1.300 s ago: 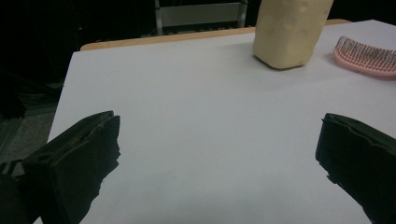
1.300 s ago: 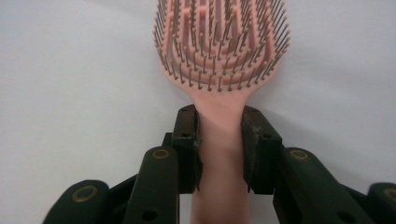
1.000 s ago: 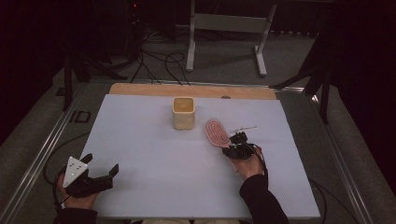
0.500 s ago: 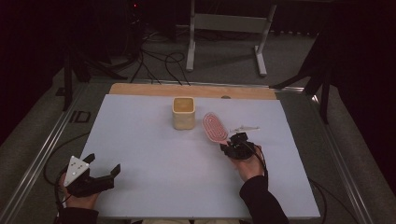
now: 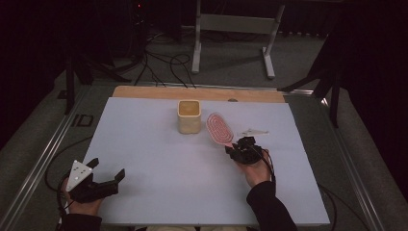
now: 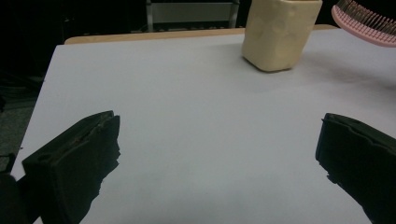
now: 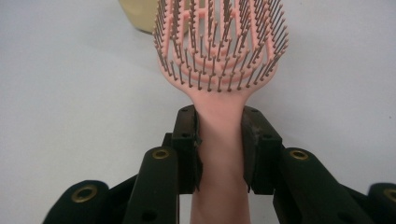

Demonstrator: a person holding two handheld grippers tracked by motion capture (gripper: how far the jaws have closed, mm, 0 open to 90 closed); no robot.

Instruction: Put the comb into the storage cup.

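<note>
A pink hairbrush (image 5: 219,128) with an open, looped head is held up off the white table, its bristled head tilted toward the cream square cup (image 5: 189,116). My right gripper (image 5: 238,149) is shut on the brush's handle; in the right gripper view both black jaws press the sides of the hairbrush handle (image 7: 219,140), with the cup (image 7: 137,14) behind the head. My left gripper (image 5: 107,174) rests at the table's near left corner, open with nothing between its jaws. In the left gripper view (image 6: 217,154) the cup (image 6: 279,32) stands far ahead and the hairbrush head (image 6: 364,21) shows at the top right.
A small pale object (image 5: 255,131) lies on the white table (image 5: 159,159) just right of the brush. A wooden strip (image 5: 144,91) runs along the far edge. Metal rails flank the table, and cables and a stand's legs (image 5: 231,43) are on the floor behind.
The right gripper has swung the hairbrush's head a little left and up, toward the cup. The left gripper has stayed where it was.
</note>
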